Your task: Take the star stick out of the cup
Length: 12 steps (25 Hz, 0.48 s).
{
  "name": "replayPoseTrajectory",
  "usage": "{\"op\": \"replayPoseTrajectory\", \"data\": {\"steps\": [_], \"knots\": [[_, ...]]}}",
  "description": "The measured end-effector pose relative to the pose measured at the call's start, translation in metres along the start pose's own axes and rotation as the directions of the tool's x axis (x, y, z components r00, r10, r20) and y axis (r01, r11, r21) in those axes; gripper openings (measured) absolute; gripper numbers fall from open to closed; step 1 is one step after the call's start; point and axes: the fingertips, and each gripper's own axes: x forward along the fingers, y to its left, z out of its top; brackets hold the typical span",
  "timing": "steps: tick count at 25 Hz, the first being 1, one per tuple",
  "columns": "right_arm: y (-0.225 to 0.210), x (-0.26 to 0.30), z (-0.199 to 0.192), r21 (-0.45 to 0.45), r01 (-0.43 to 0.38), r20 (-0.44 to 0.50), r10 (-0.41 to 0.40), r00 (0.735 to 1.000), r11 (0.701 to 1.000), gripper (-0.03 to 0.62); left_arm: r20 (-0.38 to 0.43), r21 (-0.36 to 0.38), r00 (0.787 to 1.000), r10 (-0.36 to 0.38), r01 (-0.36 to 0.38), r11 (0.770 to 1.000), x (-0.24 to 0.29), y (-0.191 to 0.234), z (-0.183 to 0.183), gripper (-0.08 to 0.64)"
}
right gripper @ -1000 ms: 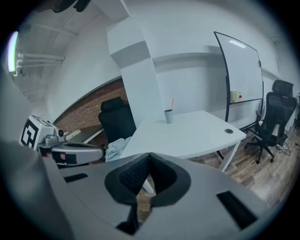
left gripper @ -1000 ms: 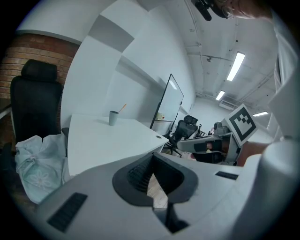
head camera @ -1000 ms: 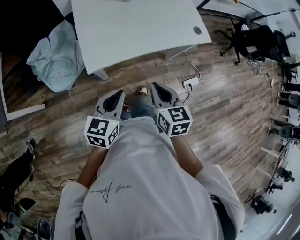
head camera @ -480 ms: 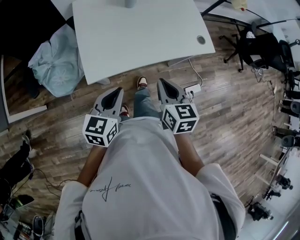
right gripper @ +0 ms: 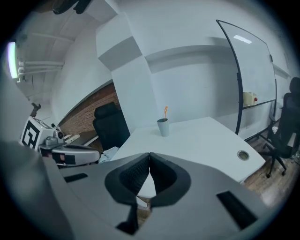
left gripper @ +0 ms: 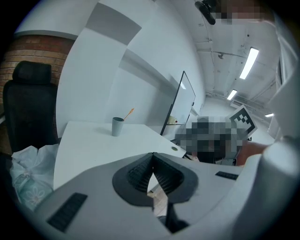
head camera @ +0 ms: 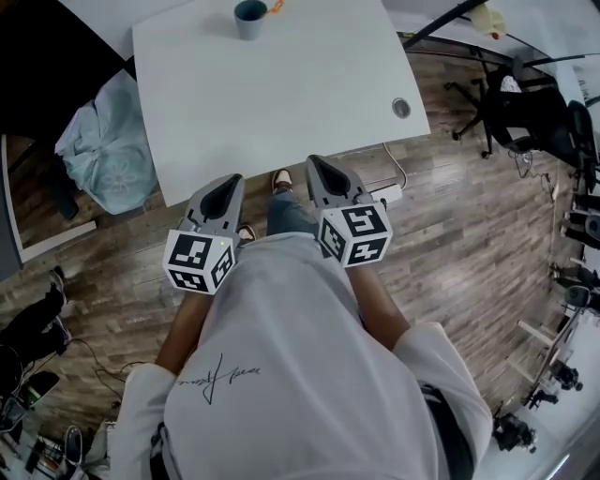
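A grey-blue cup [head camera: 249, 18] stands near the far edge of the white table [head camera: 281, 94], with an orange stick [head camera: 274, 7] leaning out of it. The cup [left gripper: 117, 126] and stick [left gripper: 129, 112] show far off in the left gripper view, and the cup [right gripper: 162, 127] and stick [right gripper: 165, 111] likewise in the right gripper view. My left gripper [head camera: 229, 180] and right gripper [head camera: 313, 162] are held close to my chest, just short of the table's near edge. Both are shut with nothing between the jaws. The stick's star end is hidden.
A black chair with pale cloth [head camera: 108, 141] stands left of the table. A power strip [head camera: 384, 194] lies on the wooden floor under the table's near edge. Office chairs [head camera: 534, 112] stand at the right. A glass board [right gripper: 248, 70] stands right of the table.
The view has shifted forward: the table has come lower in the head view, and the cup with the stick has come into sight at its far edge. Both grippers stay shut.
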Motion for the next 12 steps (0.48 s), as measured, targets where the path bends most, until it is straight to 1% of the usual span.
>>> {"op": "replayPoseTrajectory", "data": {"steps": [6, 12], "knots": [[-0.020, 0.026, 0.019, -0.011, -0.064, -0.015, 0.064, 0.998, 0.998, 0.010, -0.003, -0.010, 0.999, 0.044, -0.044, 0.999, 0.031, 0.006, 0.019, 0.008], [-0.038, 0.051, 0.035, -0.029, -0.130, -0.026, 0.130, 0.991, 0.991, 0.010, 0.017, -0.018, 0.995, 0.100, -0.100, 0.995, 0.058, 0.014, 0.039, 0.008]]}}
